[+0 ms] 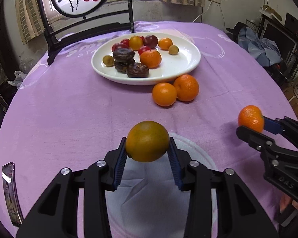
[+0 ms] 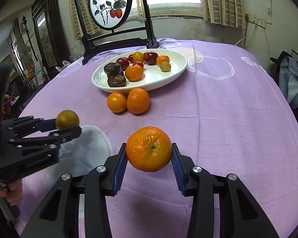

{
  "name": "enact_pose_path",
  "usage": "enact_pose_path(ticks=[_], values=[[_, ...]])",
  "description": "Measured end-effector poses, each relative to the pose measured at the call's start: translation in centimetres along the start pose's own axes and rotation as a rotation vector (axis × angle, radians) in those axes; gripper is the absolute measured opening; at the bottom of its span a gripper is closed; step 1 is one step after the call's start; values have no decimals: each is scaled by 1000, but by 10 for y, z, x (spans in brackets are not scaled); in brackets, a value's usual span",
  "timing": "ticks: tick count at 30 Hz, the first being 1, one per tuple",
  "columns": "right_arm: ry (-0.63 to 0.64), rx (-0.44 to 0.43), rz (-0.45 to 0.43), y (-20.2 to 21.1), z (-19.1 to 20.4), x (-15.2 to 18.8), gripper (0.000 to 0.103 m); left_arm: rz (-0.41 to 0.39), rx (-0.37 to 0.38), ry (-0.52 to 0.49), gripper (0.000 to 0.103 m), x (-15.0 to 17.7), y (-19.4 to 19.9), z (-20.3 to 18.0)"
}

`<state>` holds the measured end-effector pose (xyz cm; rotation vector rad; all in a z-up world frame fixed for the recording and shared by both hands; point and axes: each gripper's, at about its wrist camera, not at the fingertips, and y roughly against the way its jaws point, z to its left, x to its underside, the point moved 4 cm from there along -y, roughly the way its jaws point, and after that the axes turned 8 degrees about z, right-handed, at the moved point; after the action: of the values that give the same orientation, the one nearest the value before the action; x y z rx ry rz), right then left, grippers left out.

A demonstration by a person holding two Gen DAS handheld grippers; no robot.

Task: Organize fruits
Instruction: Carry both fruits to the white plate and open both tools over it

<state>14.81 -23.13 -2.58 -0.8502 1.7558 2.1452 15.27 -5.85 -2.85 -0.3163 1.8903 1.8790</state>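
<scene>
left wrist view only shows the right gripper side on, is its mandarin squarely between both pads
Observer: Yes. In the right wrist view the mandarin sits centred in the right gripper, with a blue pad pressed on each side.
Operator: which way is the stem
Observer: The green stem faces back toward the camera.
Operator: how does my left grip look from outside
Observer: Seen from the side, the left gripper holds the green-tinged orange at its very fingertips.
</scene>
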Motion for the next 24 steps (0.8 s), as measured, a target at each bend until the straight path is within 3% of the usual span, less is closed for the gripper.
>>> enact_pose_path(ticks=[13, 24], values=[[-32, -42, -51, 12, 3, -14, 44, -103, 56, -26, 40, -18, 47, 15], [94, 9, -81, 13, 24, -79, 44, -140, 43, -25, 40, -76, 42, 23]])
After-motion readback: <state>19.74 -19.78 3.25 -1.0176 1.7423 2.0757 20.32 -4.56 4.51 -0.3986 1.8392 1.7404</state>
